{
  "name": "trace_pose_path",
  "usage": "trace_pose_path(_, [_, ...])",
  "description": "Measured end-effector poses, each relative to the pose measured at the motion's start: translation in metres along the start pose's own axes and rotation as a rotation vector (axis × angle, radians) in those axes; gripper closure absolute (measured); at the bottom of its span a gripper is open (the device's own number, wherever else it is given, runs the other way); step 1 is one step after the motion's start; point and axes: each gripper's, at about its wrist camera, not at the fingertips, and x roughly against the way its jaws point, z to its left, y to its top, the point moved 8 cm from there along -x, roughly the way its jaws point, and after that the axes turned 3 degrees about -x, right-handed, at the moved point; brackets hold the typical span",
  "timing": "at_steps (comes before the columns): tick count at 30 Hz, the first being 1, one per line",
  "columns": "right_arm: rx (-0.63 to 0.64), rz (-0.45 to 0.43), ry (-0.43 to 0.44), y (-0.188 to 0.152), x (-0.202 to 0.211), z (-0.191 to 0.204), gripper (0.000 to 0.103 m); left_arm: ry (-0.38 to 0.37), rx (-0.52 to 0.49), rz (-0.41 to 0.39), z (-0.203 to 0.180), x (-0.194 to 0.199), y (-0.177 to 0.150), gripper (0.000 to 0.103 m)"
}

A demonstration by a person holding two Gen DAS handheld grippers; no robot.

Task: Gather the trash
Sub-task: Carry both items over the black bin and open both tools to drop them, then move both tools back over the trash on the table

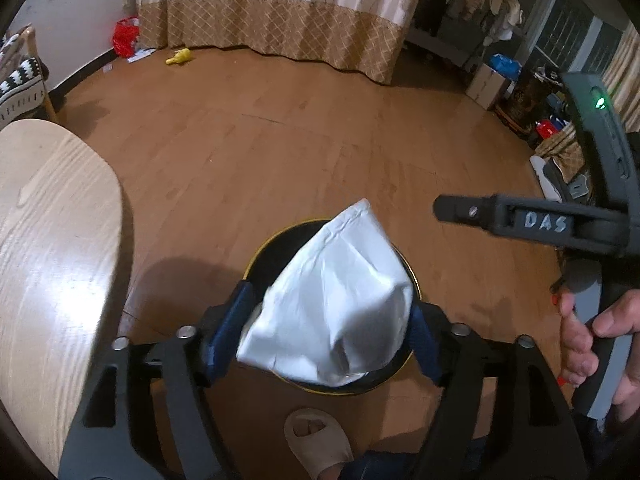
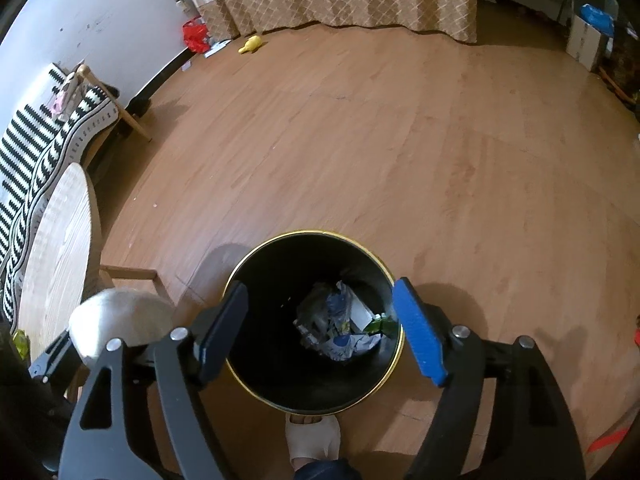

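Your left tongs (image 1: 332, 332) are spread wide around a big white bag (image 1: 332, 300). The bag sits between the blue pads (image 1: 230, 332), right over the black bin (image 2: 312, 320) with the gold rim. You cannot tell if the pads press on it. Your right tongs (image 2: 320, 332) are wide open with nothing in them, held over the same bin. Crumpled wrappers (image 2: 340, 328) lie at the bottom. The bin stands on the wood floor (image 2: 400, 140), near the round bench (image 1: 48, 220). Your slipper (image 2: 312, 436) touches the bin.
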Motion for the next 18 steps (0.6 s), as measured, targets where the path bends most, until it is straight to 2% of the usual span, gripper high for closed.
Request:
trace_pose_path(3, [-0.013,-0.004,0.005,0.001,0.002,-0.004,0.03,-0.002,-0.001,0.003,-0.001,-0.004,0.001,0.02])
trace_pose_path(11, [0.011,-0.006,0.015,0.003,0.004,0.005,0.029,0.027,0.037,-0.041,0.012,0.015,0.004,0.013])
trace_pose_path(15, [0.053,-0.022,0.026,-0.001,0.012,0.028,0.028,0.07,0.075,-0.082,0.03,0.047,0.002,0.011])
trace_pose_path(18, [0.103,-0.039,0.055,-0.003,0.02,0.06,0.025,0.116,0.106,-0.124,0.052,0.081,-0.005,0.008])
